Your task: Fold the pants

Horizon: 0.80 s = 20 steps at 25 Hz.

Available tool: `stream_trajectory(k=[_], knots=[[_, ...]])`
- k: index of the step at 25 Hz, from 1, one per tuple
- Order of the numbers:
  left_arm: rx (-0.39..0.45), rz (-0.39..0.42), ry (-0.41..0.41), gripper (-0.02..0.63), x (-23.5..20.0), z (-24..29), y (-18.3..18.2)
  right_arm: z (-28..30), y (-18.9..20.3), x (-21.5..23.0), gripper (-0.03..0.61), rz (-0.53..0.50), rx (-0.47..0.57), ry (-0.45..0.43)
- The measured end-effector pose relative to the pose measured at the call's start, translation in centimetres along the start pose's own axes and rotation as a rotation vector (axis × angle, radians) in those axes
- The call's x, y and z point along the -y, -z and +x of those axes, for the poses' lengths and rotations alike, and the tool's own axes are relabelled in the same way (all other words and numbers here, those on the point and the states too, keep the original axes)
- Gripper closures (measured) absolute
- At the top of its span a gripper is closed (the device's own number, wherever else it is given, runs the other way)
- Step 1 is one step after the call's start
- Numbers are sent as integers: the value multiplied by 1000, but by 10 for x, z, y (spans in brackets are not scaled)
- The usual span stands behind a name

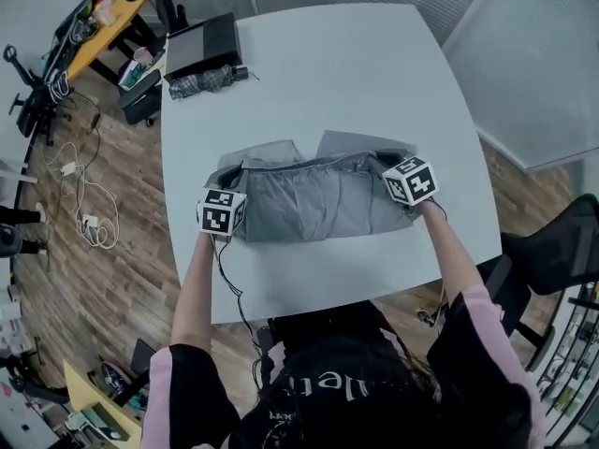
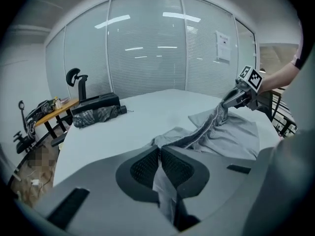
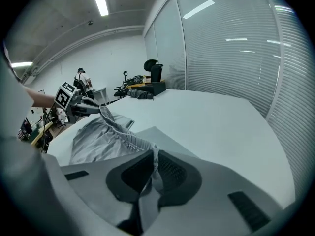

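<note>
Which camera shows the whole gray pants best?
The head view: it looks down on the pants lying on the table, edge to edge. The left gripper view and right gripper view each show only cloth pinched in their jaws and part of the fabric, seen from low down.

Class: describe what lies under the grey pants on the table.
The white table lies under the pants; bare tabletop shows all around them. The fabric covers the patch beneath, so anything there cannot be seen.
</note>
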<state>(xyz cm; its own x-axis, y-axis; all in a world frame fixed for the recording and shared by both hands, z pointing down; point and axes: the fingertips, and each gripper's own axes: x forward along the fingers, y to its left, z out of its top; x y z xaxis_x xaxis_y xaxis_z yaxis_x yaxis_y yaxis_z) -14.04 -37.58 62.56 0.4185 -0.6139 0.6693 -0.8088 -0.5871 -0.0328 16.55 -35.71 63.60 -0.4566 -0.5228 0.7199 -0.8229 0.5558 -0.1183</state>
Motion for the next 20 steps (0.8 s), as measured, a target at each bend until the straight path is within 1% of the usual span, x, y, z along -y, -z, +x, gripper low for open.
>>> stream_trajectory(k=[3,5,8,9,10,11,12,13,14,16,20], knots=[[-35,-33,9,575,3,10,15,10,14,1,535,4,-37,11],[-59,-38,2,575,6,15,24,14,21,1,535,21,-48,17],[-52,-66,-9,575,8,20,28,17,25,1,535,48,-47,23],[-40,-90,-5,574,9,19,28,17,25,1,519,56,-46,24],[-30,-120,2,569,9,18,28,16,25,0,487,64,-45,22],[-25,-150,11,540,9,17,29,15,25,0,455,71,-43,18],[-24,-175,23,481,10,16,29,14,25,0,437,75,-41,14],[-25,-194,35,437,10,15,31,12,25,-1,434,76,-38,11],[-23,-205,42,425,9,13,31,10,24,-1,434,75,-33,9],[-5,-217,36,423,6,7,31,5,21,-2,434,77,-16,6],[63,-269,1,423,-1,-15,20,-13,15,-6,434,93,36,5]])
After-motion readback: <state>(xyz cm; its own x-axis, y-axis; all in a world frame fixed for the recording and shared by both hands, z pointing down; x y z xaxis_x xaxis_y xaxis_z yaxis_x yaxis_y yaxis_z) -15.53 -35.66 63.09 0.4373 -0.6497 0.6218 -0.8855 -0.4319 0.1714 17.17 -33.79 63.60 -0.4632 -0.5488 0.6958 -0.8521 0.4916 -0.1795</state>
